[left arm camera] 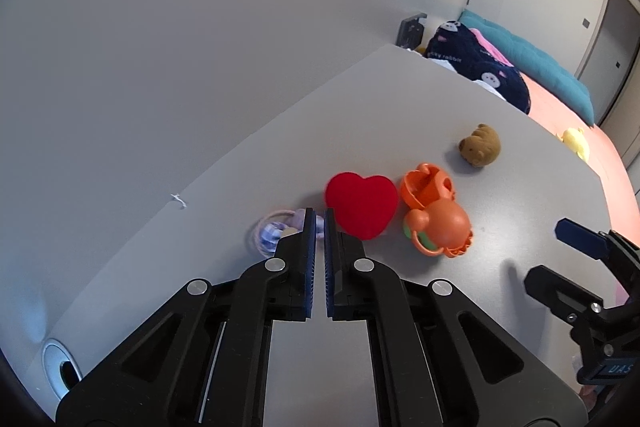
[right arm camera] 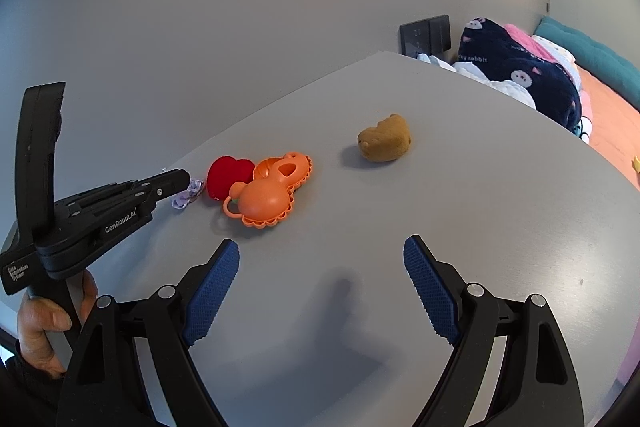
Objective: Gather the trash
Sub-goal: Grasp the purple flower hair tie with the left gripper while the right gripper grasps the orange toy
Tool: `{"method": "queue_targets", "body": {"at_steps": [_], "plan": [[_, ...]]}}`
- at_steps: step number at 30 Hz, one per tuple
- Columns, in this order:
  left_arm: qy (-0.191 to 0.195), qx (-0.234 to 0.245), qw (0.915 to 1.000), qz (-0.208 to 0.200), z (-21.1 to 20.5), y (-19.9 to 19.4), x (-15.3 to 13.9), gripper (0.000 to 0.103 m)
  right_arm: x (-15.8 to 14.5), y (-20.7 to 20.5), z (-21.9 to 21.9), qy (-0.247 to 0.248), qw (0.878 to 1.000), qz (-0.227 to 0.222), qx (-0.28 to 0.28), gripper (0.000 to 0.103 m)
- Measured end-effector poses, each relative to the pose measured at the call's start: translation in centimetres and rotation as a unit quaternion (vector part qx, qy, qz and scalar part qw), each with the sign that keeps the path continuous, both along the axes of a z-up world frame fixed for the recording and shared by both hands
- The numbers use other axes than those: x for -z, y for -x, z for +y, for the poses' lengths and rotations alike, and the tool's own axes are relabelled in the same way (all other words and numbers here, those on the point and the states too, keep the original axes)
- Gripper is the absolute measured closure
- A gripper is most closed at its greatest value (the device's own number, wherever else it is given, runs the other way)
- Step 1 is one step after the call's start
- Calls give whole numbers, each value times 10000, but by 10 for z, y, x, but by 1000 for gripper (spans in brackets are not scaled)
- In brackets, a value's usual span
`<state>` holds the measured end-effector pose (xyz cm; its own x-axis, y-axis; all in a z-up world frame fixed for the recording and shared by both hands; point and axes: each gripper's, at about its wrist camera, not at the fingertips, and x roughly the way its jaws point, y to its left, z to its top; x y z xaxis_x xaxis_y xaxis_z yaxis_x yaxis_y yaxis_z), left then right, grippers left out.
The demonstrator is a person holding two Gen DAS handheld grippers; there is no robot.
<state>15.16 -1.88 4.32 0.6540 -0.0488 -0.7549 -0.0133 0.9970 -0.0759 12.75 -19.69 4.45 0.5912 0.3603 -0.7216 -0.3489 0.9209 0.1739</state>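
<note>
1. Hair tie (left arm camera: pixel 276 233) – lilac, on surface (left arm camera: pixel 400 107) beside red heart (left arm camera: pixel 362 205).
2. Likely light, soft, stretchy – best pinched on its fabric bow.
3. Left gripper (left arm camera: pixel 319 215) jaws clenched on that bow; right gripper (right arm camera: pixel 322 263) jaws released, empty.

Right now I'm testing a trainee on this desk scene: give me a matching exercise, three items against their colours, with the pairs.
Items:
1. plush heart
2. plastic toy
3. small plush animal

Colours:
A. brown
B. red
C. orange

Pairs: 1-B, 2-C, 3-A

All three lie on the grey table; the heart and the plastic toy lie right beside each other, and the plush animal lies apart from them.
</note>
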Motion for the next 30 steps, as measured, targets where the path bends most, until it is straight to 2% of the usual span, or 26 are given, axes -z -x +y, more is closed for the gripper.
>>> {"method": "queue_targets", "body": {"at_steps": [4, 5, 6, 7, 8, 11, 13, 15, 17, 21, 24, 29, 30], "plan": [[2, -190, 9998, 52, 12, -2, 2, 100, 0, -2, 3, -5, 10000, 2, -17, 17], [11, -203, 9998, 76, 14, -2, 2, 93, 0, -2, 5, -2, 10000, 5, -36, 17], [-19, -204, 9997, 105, 16, -3, 4, 82, 1, -2, 6, 5, 10000, 7, -51, 17], [-85, -234, 9997, 67, 17, -2, 4, 38, 1, -2, 8, 11, 10000, 5, -66, 17], [-204, -315, 9993, -49, 18, 1, 2, 5, 1, -1, 9, 23, 10000, -3, -85, 17], [-400, -293, 9982, -333, 16, 6, -6, 6, 1, 0, 12, 42, 9999, -18, -113, 17], [-407, -298, 9982, -326, 18, 5, -6, 6, 0, 0, 14, 47, 9999, -15, -127, 17], [-477, -259, 9983, -222, 19, 3, 1, 12, 0, 1, 15, 65, 9999, -25, -138, 17], [-493, -197, 9986, -70, 19, -1, 8, 23, 1, 1, 15, 84, 9999, -27, -146, 17], [-562, -47, 9983, 146, 16, -7, 19, 35, 5, -1, 17, 106, 9998, 6, -161, 17], [-611, 55, 9979, 209, 14, -10, 21, 46, 10, -3, 21, 135, 9997, 30, -190, 17], [-590, 41, 9979, 253, 17, -12, 22, 72, 16, -8, 28, 148, 9996, 111, -200, 17], [-577, 4, 9980, 259, 19, -12, 22, 74, 16, -9, 30, 148, 9996, 120, -190, 17]]}}
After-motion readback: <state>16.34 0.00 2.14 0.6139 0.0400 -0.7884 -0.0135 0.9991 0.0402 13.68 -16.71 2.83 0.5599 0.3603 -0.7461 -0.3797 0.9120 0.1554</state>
